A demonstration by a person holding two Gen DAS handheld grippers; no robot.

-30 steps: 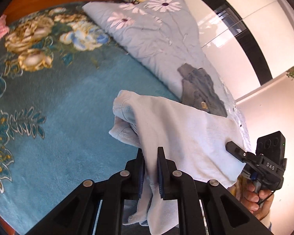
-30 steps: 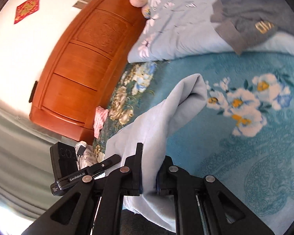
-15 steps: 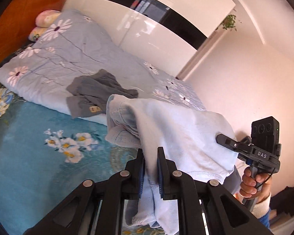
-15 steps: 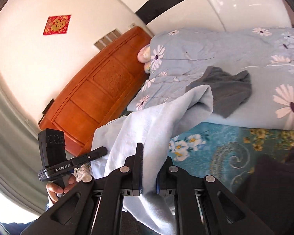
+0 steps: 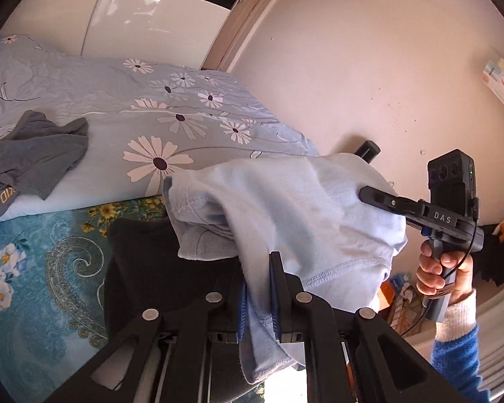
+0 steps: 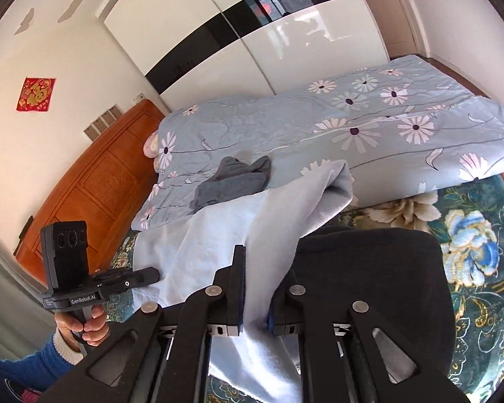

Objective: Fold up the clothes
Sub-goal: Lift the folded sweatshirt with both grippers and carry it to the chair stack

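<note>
A light blue garment [image 5: 295, 208] hangs in the air between both grippers, above the bed. My left gripper [image 5: 258, 288] is shut on one edge of it. My right gripper [image 6: 257, 285] is shut on another edge of the same garment [image 6: 238, 228]. The right gripper also shows in the left wrist view [image 5: 369, 174], its fingers on the cloth. The left gripper shows in the right wrist view [image 6: 151, 275], touching the cloth. A dark black garment [image 6: 369, 268] lies on the bed below the held cloth; it also shows in the left wrist view [image 5: 144, 258].
A grey garment [image 5: 33, 158] lies crumpled on a folded light blue daisy quilt [image 5: 171, 117]. The bed has a teal floral cover [image 5: 33, 285] and an orange wooden headboard [image 6: 94, 194]. A white glossy wardrobe [image 6: 252, 47] stands behind.
Both grippers have lifted and swung upward with the light blue garment. The views now look across the bed toward wardrobe and wall, and the black garment has come into view below.
</note>
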